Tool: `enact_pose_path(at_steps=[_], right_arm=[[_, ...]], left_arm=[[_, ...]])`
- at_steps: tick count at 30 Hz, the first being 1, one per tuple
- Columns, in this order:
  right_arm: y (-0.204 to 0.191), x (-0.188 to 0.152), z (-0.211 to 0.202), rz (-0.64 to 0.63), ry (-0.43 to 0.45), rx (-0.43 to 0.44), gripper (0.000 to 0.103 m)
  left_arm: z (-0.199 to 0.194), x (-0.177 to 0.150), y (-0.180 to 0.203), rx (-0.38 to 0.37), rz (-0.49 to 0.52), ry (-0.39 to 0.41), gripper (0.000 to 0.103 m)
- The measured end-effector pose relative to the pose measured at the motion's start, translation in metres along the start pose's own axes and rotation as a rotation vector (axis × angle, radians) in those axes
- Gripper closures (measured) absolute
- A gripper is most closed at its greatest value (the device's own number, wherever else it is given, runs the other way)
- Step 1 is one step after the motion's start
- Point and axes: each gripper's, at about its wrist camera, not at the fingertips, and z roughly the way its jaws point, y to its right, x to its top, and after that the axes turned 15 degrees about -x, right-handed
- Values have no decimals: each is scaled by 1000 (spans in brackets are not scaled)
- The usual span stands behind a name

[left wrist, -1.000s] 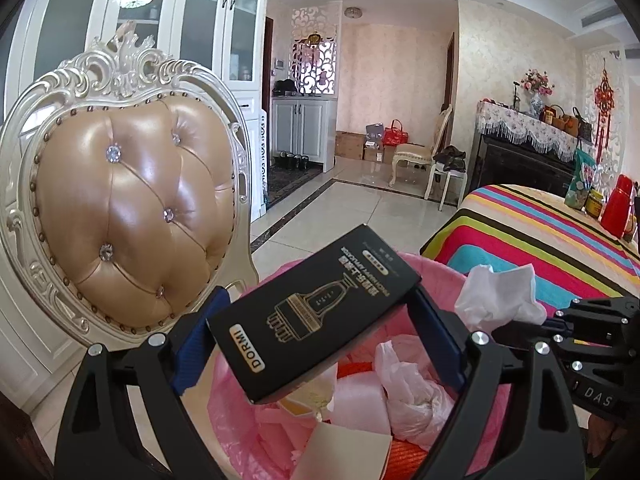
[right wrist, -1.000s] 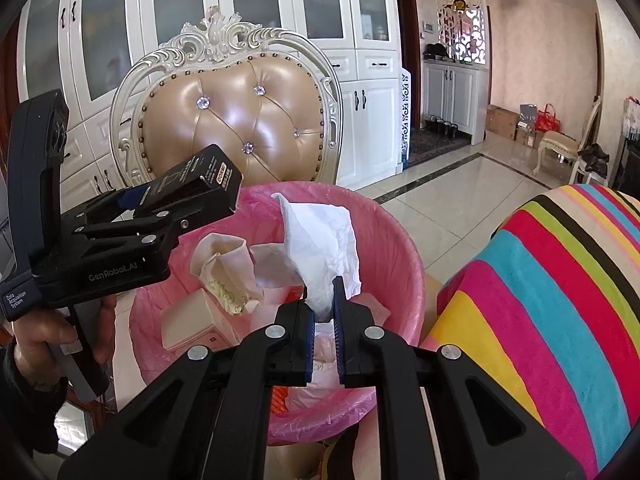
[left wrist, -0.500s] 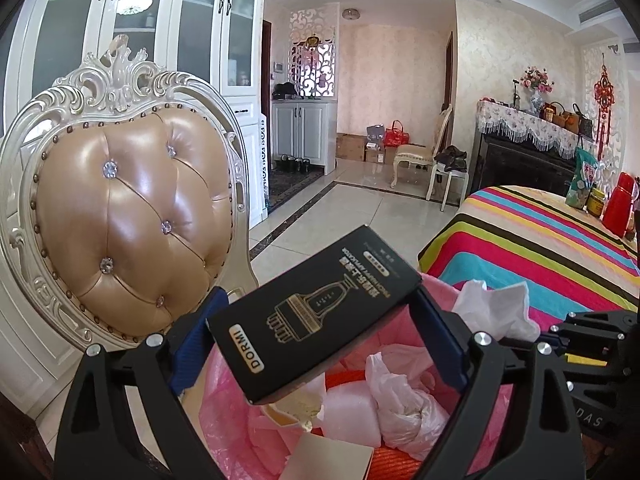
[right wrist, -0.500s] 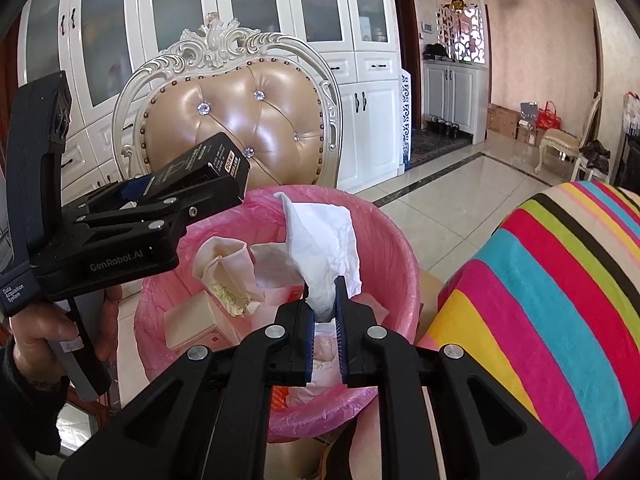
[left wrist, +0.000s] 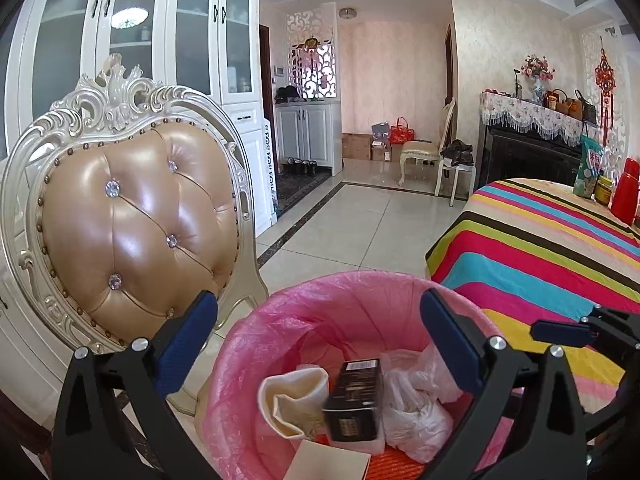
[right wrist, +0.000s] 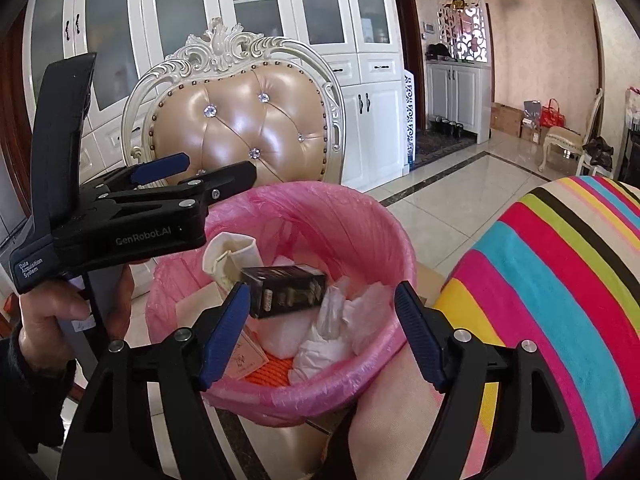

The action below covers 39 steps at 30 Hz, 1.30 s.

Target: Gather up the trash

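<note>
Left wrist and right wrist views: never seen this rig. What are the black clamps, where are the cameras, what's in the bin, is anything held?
No robot here: a person holds a black two-finger clamp in each hand, and each carries a fisheye camera looking along its fingers. In the left wrist view you look through the left gripper; in the right wrist view, through the right gripper, with the left one at its side. Both stand open and hold nothing. Below them sits a bin lined with a pink plastic bag. Inside lie a black printed carton, crumpled white tissue and a cream paper cup. A striped tablecloth and a tufted tan chair flank it.
</note>
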Motion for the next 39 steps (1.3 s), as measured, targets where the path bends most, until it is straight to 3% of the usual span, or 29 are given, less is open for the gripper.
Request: enact_pose_path(at_steps=[5, 9, 15, 20, 27, 35, 39], right_arm=[[9, -7, -11, 8, -2, -31, 28], [18, -16, -35, 12, 13, -72, 18], [47, -31, -82, 53, 42, -187, 18], [79, -46, -125, 149, 85, -223, 18], [89, -63, -154, 145, 113, -250, 18], [95, -79, -168, 157, 153, -182, 18], [97, -82, -170, 148, 158, -186, 18]], left_arm=[[-8, 1, 5, 57, -6, 4, 5], [-24, 2, 13, 127, 1, 20, 5], [-64, -4, 53, 239, 40, 70, 5], [-94, -16, 92, 162, 31, 112, 5], [-114, -25, 132, 115, 45, 120, 5], [-129, -51, 144, 79, 3, 87, 5], [-139, -62, 143, 101, -15, 89, 5]])
